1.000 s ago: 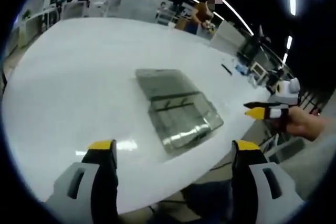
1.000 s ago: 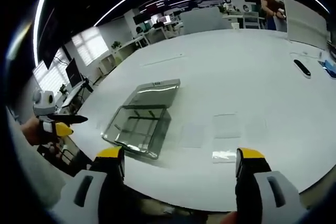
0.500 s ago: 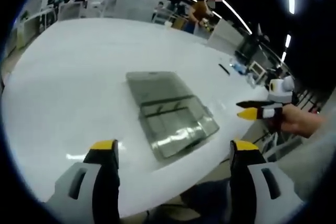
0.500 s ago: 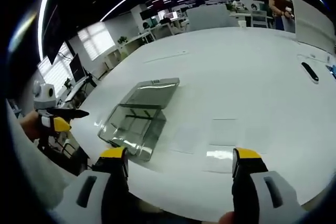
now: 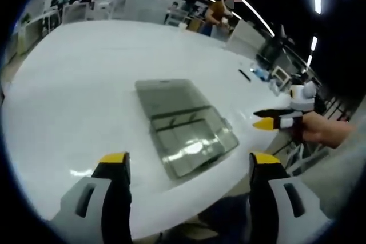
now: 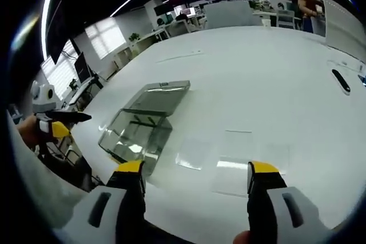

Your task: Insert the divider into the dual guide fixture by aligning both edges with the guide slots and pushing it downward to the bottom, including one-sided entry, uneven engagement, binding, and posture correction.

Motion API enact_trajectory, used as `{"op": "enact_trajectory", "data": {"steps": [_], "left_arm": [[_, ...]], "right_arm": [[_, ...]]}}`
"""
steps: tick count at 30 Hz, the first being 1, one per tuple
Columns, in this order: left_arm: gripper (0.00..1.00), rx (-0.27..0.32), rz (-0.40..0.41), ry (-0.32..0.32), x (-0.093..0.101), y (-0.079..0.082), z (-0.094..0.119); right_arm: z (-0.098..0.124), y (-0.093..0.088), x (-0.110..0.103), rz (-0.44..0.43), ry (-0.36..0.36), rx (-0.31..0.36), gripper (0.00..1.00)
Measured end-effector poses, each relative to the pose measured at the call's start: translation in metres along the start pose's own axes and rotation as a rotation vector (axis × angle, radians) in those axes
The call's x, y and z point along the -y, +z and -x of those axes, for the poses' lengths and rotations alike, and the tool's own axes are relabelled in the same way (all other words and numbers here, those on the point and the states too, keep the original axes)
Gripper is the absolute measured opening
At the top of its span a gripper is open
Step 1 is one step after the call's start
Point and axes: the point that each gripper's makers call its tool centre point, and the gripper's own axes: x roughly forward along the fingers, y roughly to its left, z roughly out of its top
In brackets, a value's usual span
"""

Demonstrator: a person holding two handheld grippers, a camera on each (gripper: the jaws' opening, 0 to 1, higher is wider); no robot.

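Note:
The clear dual guide fixture (image 5: pixel 191 141) lies on the white table (image 5: pixel 74 72) near its front edge, with a flat clear panel (image 5: pixel 166 94) joined to its far side. In the right gripper view the fixture (image 6: pixel 134 134) sits left of centre. Several thin clear divider sheets (image 6: pixel 193 154) lie flat on the table just beyond my right gripper (image 6: pixel 197 168), which is open and holds nothing. My left gripper (image 5: pixel 189 159) is open too, hovering before the fixture. Each gripper shows in the other's view: the right gripper (image 5: pixel 273 120) and the left gripper (image 6: pixel 56 124).
A small black object (image 6: pixel 341 81) lies far right on the table (image 6: pixel 274 67). A hand (image 5: pixel 326 131) holds the right gripper off the table edge. A person (image 5: pixel 220 11) stands at the far side, with desks and chairs behind.
Both views have shifted slightly with the hands; the right one has dropped closer to the divider sheets. The fixture and sheets lie as before. Both grippers stay open.

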Motion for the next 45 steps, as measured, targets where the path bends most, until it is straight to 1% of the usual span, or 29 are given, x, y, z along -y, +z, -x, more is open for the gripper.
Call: {"op": "enact_trajectory", "data": {"steps": [5,9,13,24,26,29,38,45], "left_arm": [[0.83,-0.011,0.0,0.01,-0.002,-0.002,-0.001],[0.83,-0.011,-0.001,0.018,-0.003,0.0,-0.001],[0.82,-0.01,0.001,0.026,-0.004,0.002,-0.002],[0.82,-0.009,0.008,0.035,-0.005,0.004,-0.004],[0.82,-0.012,0.008,0.034,-0.005,0.003,-0.005],[0.82,-0.013,0.007,0.035,-0.005,0.004,-0.005],[0.82,-0.011,0.009,0.035,-0.003,0.004,-0.007],[0.82,-0.005,0.011,0.04,-0.001,0.005,-0.007]], "right_arm": [[-0.005,0.0,0.008,0.016,-0.019,-0.008,0.62],[-0.01,0.003,0.01,0.015,-0.018,-0.01,0.59],[-0.015,0.003,0.014,0.024,-0.02,-0.026,0.56],[-0.023,0.002,0.025,0.023,-0.047,-0.064,0.54],[-0.024,-0.002,0.029,0.017,-0.059,-0.087,0.53],[-0.025,-0.005,0.031,0.016,-0.064,-0.104,0.52],[-0.027,-0.009,0.038,0.003,-0.073,-0.121,0.47],[-0.027,-0.011,0.042,0.006,-0.078,-0.138,0.45]]}}
